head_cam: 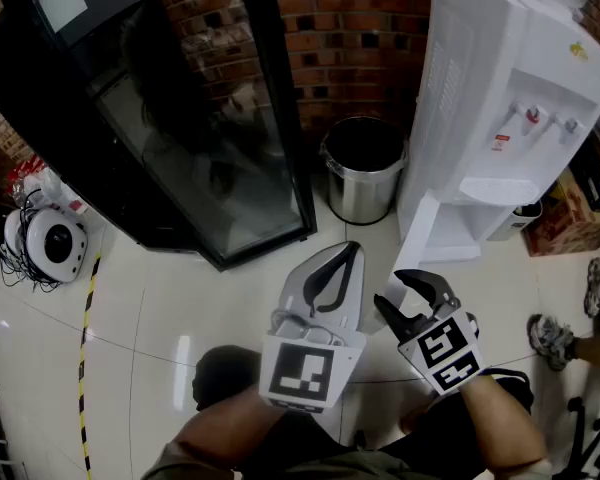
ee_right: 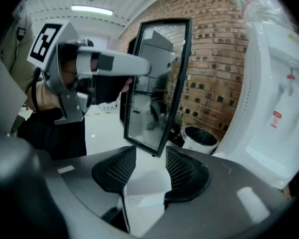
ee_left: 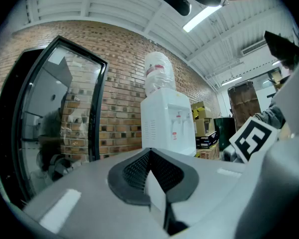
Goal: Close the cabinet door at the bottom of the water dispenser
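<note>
The white water dispenser (head_cam: 510, 98) stands at the right against the brick wall. Its bottom cabinet door (head_cam: 417, 240) hangs swung out toward me. My right gripper (head_cam: 390, 288) is just below the door's free edge, open, with nothing between its jaws (ee_right: 150, 156); I cannot tell whether it touches the door. To its left, my left gripper (head_cam: 352, 250) is held level with its jaws together and nothing in them (ee_left: 149, 153). The dispenser (ee_left: 167, 126) shows ahead in the left gripper view, and the dispenser (ee_right: 274, 98) fills the right side of the right gripper view.
A steel trash bin (head_cam: 363, 168) stands just left of the dispenser. A tall black glass-door cooler (head_cam: 180, 118) fills the left. Cardboard boxes (head_cam: 565, 218) and a person's shoes (head_cam: 555, 333) are at the right. A white round device with cables (head_cam: 50, 243) lies far left.
</note>
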Demonstrator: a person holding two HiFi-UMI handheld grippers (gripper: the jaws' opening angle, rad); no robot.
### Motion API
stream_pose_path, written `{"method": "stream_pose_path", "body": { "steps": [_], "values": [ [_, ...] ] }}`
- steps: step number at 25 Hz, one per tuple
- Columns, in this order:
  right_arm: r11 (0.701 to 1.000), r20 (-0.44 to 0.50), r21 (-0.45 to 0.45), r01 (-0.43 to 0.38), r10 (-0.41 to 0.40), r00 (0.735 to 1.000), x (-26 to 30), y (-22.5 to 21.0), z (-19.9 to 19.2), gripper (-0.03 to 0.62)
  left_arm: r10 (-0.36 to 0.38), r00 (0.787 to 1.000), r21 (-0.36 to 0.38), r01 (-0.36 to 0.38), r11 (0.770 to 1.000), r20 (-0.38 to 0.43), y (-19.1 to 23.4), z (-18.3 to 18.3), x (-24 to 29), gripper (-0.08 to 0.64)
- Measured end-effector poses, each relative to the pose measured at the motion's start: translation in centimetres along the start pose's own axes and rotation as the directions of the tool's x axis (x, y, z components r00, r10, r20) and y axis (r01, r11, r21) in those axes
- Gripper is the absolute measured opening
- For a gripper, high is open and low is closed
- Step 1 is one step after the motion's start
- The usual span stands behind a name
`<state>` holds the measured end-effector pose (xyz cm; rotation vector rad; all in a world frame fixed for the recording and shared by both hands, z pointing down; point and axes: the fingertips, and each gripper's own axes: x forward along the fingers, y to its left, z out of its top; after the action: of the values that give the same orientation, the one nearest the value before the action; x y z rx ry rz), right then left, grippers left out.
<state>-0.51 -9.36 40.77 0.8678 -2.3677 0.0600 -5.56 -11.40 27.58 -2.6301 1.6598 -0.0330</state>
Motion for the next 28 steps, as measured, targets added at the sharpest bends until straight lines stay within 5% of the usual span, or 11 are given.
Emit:
{"method": "stream_pose_path", "body": {
  "steps": [8,16,28],
  "values": [
    [0.996,-0.197,-0.001,-0.088,0.086,0.977,3.2,1.4,-3.9,0.23,0.008,1.0,0.003,-0.008,1.0,0.003,0.6,0.0,0.6,0.0],
    [0.996,-0.266,0.036,-0.081,0.088,0.96,1.4,1.3,-5.4,0.225,-0.027,1.0,-0.007,0.027,1.0,0.012,-0.7,0.4,1.6,0.0],
    [0.966,-0.371,0.191,0.176,-0.095,0.924,-6.9,-6.3,-12.6,0.144,-0.154,0.987,-0.016,0.154,0.988,0.035,-6.6,1.4,4.1,0.0]
  ]
}}
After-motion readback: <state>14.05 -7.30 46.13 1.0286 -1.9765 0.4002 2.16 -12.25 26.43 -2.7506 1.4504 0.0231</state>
